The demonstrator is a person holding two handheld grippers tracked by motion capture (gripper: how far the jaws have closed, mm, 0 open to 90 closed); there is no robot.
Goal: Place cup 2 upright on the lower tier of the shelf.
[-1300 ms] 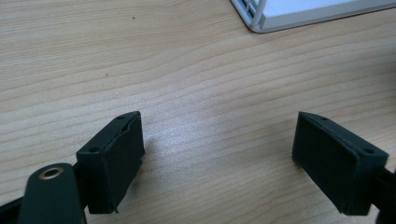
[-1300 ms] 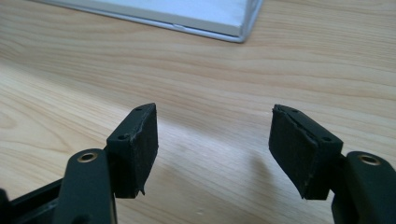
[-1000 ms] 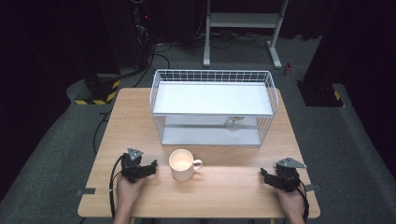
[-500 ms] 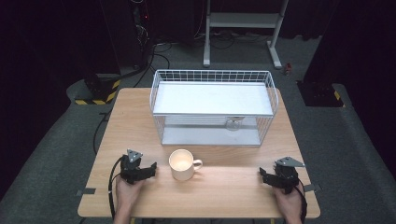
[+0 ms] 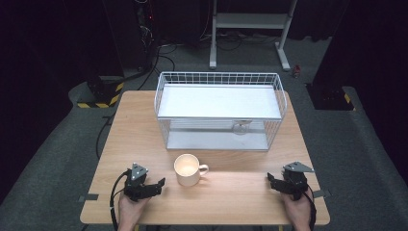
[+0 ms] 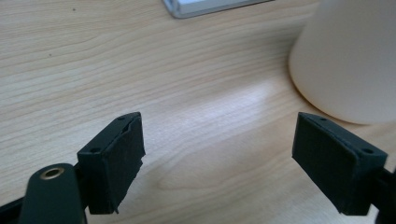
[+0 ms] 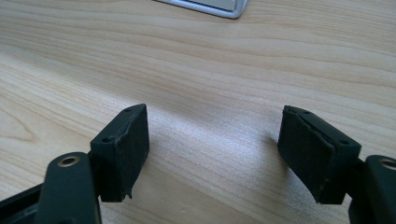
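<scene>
Flanking one cream mug (image 5: pixel 186 170) before one wire basket (image 5: pixel 219 109): two grippers, left (image 5: pixel 161 183) and right (image 5: pixel 269 179), both released, nothing between their jaws.

Open table front, blocked only by the mug

Bare wood is seen on both sides of the mug (image 5: pixel 188 170), the one obstacle on the near half of the table (image 5: pixel 231 202). Behind the mug, close by, the way is barred across the table's middle by the wire basket (image 5: pixel 219 79). Narrow strips of table are left free beside the basket, left and right of the mug.
</scene>
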